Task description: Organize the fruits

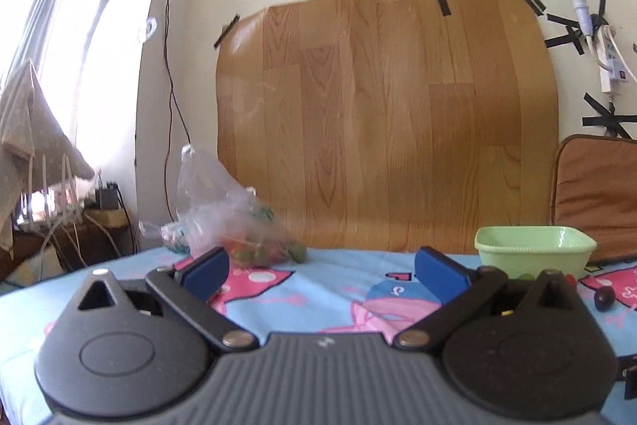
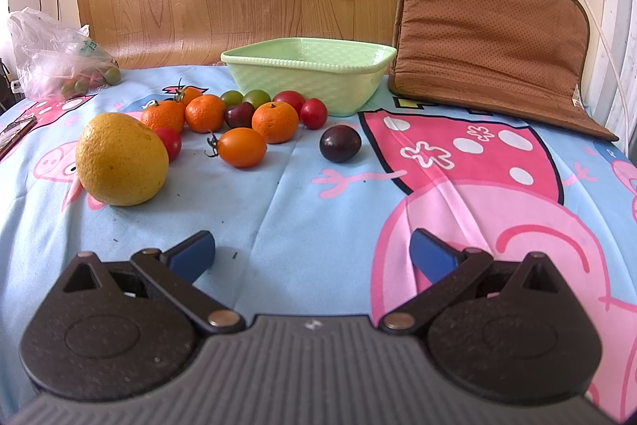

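Note:
A pale green basket (image 2: 310, 74) stands at the back of the cartoon-print cloth; it also shows in the left wrist view (image 1: 533, 249). In front of it lie loose fruits: a large yellow orange (image 2: 121, 159), several small mandarins (image 2: 275, 121), an orange tomato (image 2: 242, 147), red tomatoes (image 2: 313, 113), green ones (image 2: 256, 97) and a dark plum (image 2: 340, 143). My right gripper (image 2: 312, 255) is open and empty, low over the cloth well short of the fruits. My left gripper (image 1: 320, 271) is open and empty, with a dark plum (image 1: 604, 298) to its right.
A clear plastic bag (image 2: 55, 60) holding small tomatoes lies at the back left, also in the left wrist view (image 1: 235, 222). A brown cushion (image 2: 489, 38) leans on the wall at the right. A wood-pattern sheet (image 1: 382, 114) is taped to the wall behind.

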`<act>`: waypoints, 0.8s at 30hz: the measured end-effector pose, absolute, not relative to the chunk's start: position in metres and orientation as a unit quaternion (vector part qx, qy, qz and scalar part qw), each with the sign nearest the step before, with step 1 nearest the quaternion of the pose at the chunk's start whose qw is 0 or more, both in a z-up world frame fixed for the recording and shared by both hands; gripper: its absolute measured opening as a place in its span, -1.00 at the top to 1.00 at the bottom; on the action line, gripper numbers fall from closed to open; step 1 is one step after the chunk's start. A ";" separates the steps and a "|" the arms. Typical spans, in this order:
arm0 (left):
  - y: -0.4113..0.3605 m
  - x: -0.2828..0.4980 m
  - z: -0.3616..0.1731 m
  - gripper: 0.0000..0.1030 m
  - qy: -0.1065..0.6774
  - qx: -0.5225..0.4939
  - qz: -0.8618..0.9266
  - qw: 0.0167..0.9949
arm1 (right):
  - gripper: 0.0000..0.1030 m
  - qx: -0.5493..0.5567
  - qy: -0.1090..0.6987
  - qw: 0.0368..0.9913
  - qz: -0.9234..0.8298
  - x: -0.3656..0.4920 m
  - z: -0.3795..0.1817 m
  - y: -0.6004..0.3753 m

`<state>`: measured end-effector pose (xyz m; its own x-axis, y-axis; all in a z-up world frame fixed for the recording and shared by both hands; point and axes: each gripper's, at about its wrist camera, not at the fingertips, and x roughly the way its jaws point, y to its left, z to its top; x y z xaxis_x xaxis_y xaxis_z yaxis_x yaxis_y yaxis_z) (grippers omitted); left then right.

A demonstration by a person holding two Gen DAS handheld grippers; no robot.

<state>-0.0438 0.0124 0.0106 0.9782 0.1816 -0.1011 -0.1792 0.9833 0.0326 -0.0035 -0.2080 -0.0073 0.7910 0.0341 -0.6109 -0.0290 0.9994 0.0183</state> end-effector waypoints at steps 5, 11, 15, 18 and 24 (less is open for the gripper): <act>0.015 -0.045 0.010 -1.00 0.051 0.004 0.095 0.994 | -1.00 0.005 0.323 0.946 0.017 -0.004 -0.008 -0.208; 0.016 -0.043 0.010 -1.00 0.059 0.004 0.093 0.994 | -1.00 0.005 0.323 0.946 0.017 -0.004 -0.008 -0.208; 0.017 -0.038 0.012 -1.00 0.071 -0.003 0.089 0.994 | -1.00 0.005 0.322 0.946 0.017 -0.004 -0.008 -0.208; 0.019 -0.037 0.011 -1.00 0.076 -0.007 0.085 0.993 | -1.00 0.005 0.322 0.946 0.017 -0.004 -0.008 -0.207; 0.023 -0.033 0.012 -1.00 0.089 -0.018 0.077 0.993 | -1.00 0.004 0.322 0.946 0.016 -0.004 -0.008 -0.207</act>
